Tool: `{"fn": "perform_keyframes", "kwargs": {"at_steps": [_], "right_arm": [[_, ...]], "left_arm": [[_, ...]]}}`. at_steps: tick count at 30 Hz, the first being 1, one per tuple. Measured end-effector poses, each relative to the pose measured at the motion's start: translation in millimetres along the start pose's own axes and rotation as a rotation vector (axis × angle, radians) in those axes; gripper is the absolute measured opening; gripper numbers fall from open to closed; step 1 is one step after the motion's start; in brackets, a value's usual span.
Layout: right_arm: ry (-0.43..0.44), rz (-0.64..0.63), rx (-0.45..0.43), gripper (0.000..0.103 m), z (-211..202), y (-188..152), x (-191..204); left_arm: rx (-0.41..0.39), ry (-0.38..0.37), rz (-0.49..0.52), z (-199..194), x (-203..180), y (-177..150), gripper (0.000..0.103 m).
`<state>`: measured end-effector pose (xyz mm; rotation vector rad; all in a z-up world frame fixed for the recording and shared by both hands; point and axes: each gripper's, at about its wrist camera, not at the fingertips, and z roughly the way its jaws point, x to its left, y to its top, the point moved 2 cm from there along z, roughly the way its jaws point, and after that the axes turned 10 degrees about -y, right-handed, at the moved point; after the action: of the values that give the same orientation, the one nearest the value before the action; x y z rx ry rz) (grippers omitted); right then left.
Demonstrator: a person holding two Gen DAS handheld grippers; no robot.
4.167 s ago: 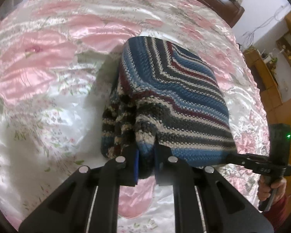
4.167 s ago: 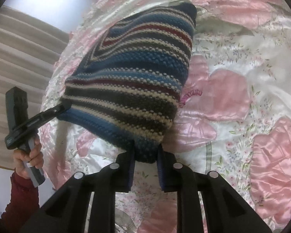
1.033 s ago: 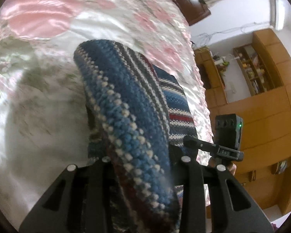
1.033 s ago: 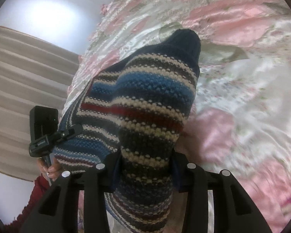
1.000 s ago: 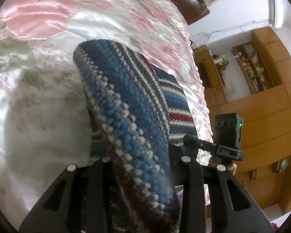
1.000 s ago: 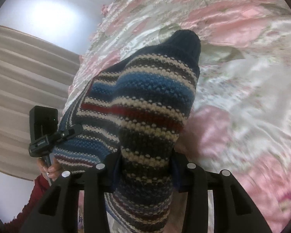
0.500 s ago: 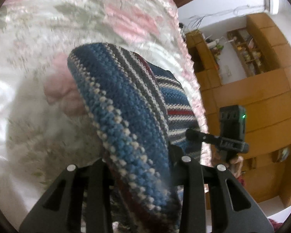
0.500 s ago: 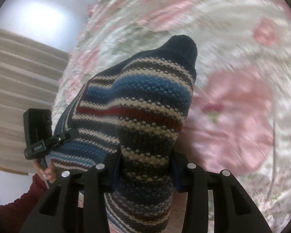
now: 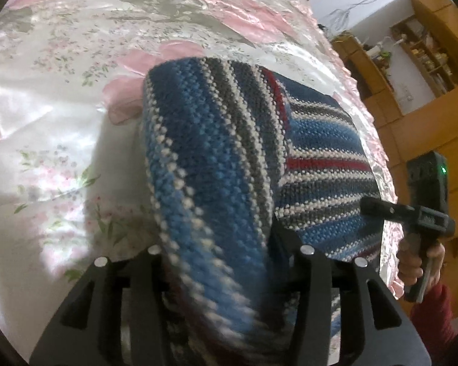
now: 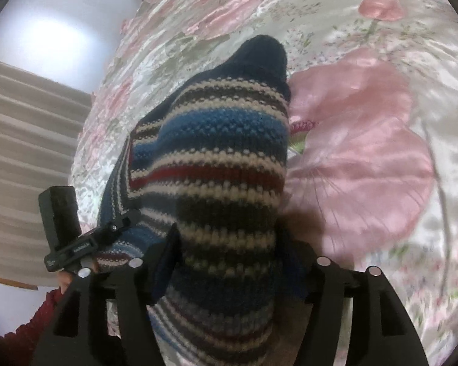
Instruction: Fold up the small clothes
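Striped knit garment (image 9: 216,164) held up above floral satin bedspread (image 9: 52,97), clamped at one end by left gripper (image 9: 226,259), at other by right gripper (image 10: 229,244).

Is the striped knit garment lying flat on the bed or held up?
Held up. Striped knit garment bulges between the left gripper and right gripper, draping over the floral bedspread.

Knit fills the near space; open bedspread lies beyond.

The striped knit (image 9: 216,158) is draped between and over both grippers' fingers, blocking the way straight ahead. The bedspread (image 9: 52,116) to its left lies bare, as does the pink-flowered stretch (image 10: 366,158) to its right. Wooden shelves (image 9: 412,70) stand past the bed's edge.
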<state>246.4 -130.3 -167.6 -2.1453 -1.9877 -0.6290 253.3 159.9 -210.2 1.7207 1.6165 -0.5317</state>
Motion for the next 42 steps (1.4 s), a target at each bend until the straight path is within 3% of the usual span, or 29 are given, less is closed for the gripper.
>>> {"fn": "perform_keyframes", "kwargs": {"at_steps": [4, 11, 13, 14, 16, 17, 21, 26, 31, 36, 42], "right_arm": [[-0.013, 0.001, -0.009, 0.074, -21.6, -27.6, -0.3], [-0.024, 0.038, 0.034, 0.074, -25.0, -82.0, -5.5], [-0.029, 0.043, 0.040, 0.065, -20.8, -88.5, -4.1], [-0.017, 0.054, 0.047, 0.049, -18.8, -90.9, -4.2], [-0.002, 0.077, 0.049, 0.040, -17.0, -92.7, -2.7], [-0.009, 0.071, 0.044, 0.031, -18.1, -92.1, 0.2], [0.020, 0.056, 0.003, 0.023, -38.2, -96.5, 7.1], [-0.047, 0.040, 0.017, 0.023, -26.2, -103.8, 3.9], [-0.081, 0.051, 0.028, 0.024, -7.0, -109.5, -8.8], [-0.131, 0.051, 0.015, 0.037, -4.6, -106.7, -8.3], [-0.240, 0.024, -0.031, 0.054, -27.3, -117.2, 8.7]], "left_arm": [[-0.031, 0.098, 0.070, -30.3, -23.1, -13.5, 0.049], [-0.090, 0.124, 0.048, -66.9, -39.3, -61.6, 0.052], [-0.105, 0.145, 0.054, -70.8, -41.7, -75.0, 0.052], [-0.113, 0.163, 0.056, -71.7, -42.4, -79.9, 0.052], [-0.113, 0.174, 0.047, -72.5, -43.0, -86.9, 0.050], [-0.112, 0.186, 0.046, -73.4, -45.0, -89.6, 0.049], [-0.121, 0.227, 0.077, -76.2, -56.3, -91.5, 0.045], [-0.087, 0.300, 0.071, -62.0, -46.3, -94.9, 0.046], [-0.049, 0.291, 0.015, -46.3, -19.3, -99.4, 0.051], [-0.051, 0.263, -0.033, -45.6, -8.2, -100.1, 0.054], [-0.070, 0.276, -0.023, -68.6, -21.9, -106.5, 0.057]]}}
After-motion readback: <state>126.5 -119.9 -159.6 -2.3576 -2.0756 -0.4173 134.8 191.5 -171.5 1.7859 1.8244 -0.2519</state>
